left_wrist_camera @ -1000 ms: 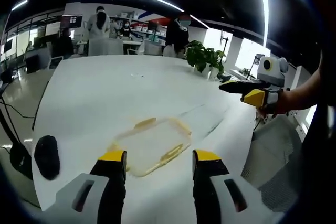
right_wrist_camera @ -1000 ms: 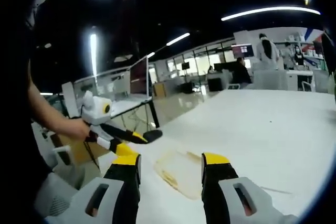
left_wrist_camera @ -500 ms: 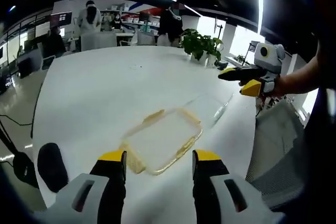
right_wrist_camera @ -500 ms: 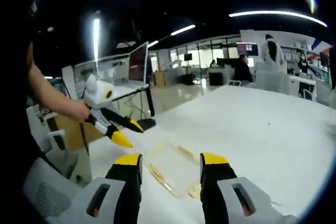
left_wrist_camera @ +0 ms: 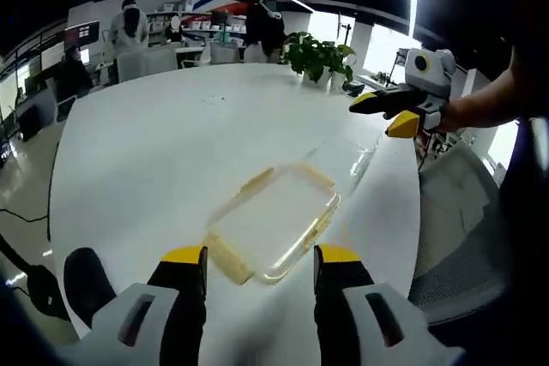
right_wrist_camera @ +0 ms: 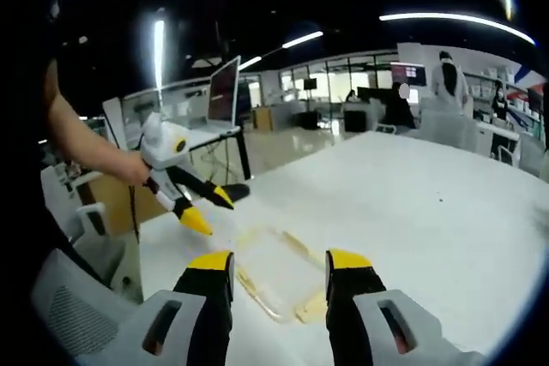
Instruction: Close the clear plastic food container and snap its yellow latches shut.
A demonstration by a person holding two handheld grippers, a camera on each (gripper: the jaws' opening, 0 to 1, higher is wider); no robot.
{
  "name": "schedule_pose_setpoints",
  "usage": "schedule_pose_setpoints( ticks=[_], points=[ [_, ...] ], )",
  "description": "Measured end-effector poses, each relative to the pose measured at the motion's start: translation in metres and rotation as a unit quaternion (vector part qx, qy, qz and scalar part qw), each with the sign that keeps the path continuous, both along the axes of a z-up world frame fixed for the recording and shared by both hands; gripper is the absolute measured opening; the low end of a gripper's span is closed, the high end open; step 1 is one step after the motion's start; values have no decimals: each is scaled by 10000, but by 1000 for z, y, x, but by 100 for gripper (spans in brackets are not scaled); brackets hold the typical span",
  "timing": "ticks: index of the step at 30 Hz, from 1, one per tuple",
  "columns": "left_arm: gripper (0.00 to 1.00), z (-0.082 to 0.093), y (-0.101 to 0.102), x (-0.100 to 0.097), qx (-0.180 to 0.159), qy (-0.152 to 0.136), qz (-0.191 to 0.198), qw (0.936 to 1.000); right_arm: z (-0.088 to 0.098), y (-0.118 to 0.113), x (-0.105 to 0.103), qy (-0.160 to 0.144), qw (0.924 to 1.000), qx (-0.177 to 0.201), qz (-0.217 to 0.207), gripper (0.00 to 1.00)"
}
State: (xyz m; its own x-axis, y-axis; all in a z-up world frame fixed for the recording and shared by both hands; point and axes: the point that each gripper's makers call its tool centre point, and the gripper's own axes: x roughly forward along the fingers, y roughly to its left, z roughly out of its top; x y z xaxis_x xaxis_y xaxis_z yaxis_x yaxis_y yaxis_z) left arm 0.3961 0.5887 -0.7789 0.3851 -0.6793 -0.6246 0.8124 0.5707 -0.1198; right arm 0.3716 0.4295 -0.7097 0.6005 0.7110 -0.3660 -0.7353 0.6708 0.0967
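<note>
**Operator:** Fingers first, left to right. On my left gripper (left_wrist_camera: 260, 265) the yellow-tipped jaws stand spread with nothing between them, hovering above the near short end of the container (left_wrist_camera: 276, 223). On my right gripper (right_wrist_camera: 279, 265) the jaws are likewise parted and empty, above the container's other end.

**Second:** Where does the container sit?

**Operator:** Flat on the white table (left_wrist_camera: 154, 160), close to the table's edge on the chair side. In the left gripper view I see yellow latches (left_wrist_camera: 255, 183) along its rim, and what looks like a clear lid (left_wrist_camera: 347, 159) lying just beyond it, toward the plant (left_wrist_camera: 319, 56). I can't tell whether that piece is separate or hinged.

**Second:** So the step in hand?

**Operator:** Approach, I judge; nothing is closed or latched yet. To do it well I'd bring the right gripper to the lid, take it by one rim so it doesn't bow, and square it over the container before pressing. The left should steady the base against sliding on the smooth table, then each latch gets pushed down at its middle.
</note>
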Motion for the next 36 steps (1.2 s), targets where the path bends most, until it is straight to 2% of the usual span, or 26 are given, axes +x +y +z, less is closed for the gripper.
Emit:
schedule_pose_setpoints(
  ticks=[6, 20, 25, 28, 36],
  points=[
    [49, -2, 1, 9, -37, 86, -86, 9999, -11, 3, 2, 66, 9998, -138, 131, 41],
    [48, -11, 2, 18, 205, 122, -543, 9982, -27, 4, 12, 249, 9987, -331, 292, 40],
    [48, -16, 1, 19, 376, 70, -752, 9964, -29, 2, 17, 244, 9984, -386, 348, 40],
    [48, -19, 0, 19, 526, 37, -970, 9939, -34, 2, 19, 209, 9967, -563, 541, 40],
    [48, -26, -1, 25, 682, 50, -1240, 9899, -47, -1, 22, 360, 9929, -800, 806, 40]
  ],
)
